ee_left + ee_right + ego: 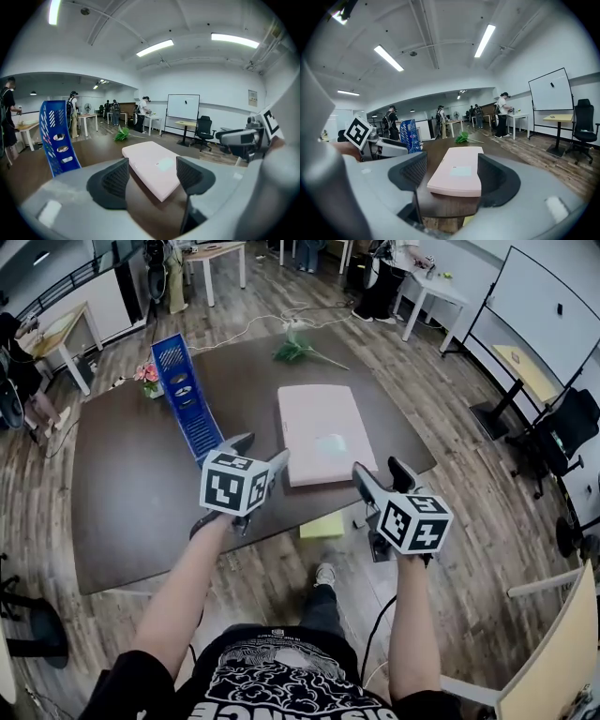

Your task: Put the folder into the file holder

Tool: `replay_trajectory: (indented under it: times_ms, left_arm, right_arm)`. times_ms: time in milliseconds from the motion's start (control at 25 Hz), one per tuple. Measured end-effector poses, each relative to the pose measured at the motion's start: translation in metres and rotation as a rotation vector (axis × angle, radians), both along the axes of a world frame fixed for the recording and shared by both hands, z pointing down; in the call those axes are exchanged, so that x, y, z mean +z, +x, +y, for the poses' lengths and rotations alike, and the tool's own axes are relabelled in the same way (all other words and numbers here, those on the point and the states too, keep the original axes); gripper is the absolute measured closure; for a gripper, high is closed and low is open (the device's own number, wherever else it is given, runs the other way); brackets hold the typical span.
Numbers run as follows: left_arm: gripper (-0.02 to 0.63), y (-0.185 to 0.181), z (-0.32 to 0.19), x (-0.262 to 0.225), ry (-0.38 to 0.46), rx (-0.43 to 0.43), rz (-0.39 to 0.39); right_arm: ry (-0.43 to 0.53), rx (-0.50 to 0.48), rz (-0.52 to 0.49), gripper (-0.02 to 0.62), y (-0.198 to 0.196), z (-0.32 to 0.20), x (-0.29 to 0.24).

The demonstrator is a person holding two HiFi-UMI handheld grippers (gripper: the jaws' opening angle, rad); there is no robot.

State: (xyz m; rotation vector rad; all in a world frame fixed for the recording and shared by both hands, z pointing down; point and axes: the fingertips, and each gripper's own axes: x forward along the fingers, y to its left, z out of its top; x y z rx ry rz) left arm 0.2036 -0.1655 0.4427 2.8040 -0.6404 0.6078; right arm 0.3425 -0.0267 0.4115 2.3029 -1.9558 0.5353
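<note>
1. pink folder (323, 432) lay flat on the brown table (122, 493), close to its near edge; a pale label showed on its top
2. blue file holder (186, 395) stood on the table left of the folder, apart from it, with nothing seen inside
3. left gripper (260, 452) hovered at the folder's near left corner; jaws spread apart and gripping nothing; in the left gripper view the folder (154, 166) sat ahead in the gap between the pads, not pressed by either
4. right gripper (382, 474) hovered off the table's near edge by the folder's near right corner; jaws released wide and empty; in the right gripper view the folder (459, 171) lay ahead, framed by both pads but untouched
5. green leafy sprig (298, 350) lay at the far table edge; small pink flowers (148, 378) sat beside the holder's far end
6. yellow item (322, 526) showed just below the near table edge; could not tell what it was
</note>
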Motion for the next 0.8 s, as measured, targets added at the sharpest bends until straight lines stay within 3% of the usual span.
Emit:
replay_trajectory:
  times_ms: [360, 800]
  left_arm:
    - [0.282, 0.067, -0.055, 0.005, -0.029, -0.114, -0.032]
    - [0.281, 0.117, -0.107, 0.019, -0.069, -0.211, -0.102]
  right_arm:
    - [-0.035, -0.098, -0.028, 0.273, 0.087, -0.061, 0.004]
    - [-0.083, -0.203, -0.082, 0.273, 0.158, -0.13, 0.024]
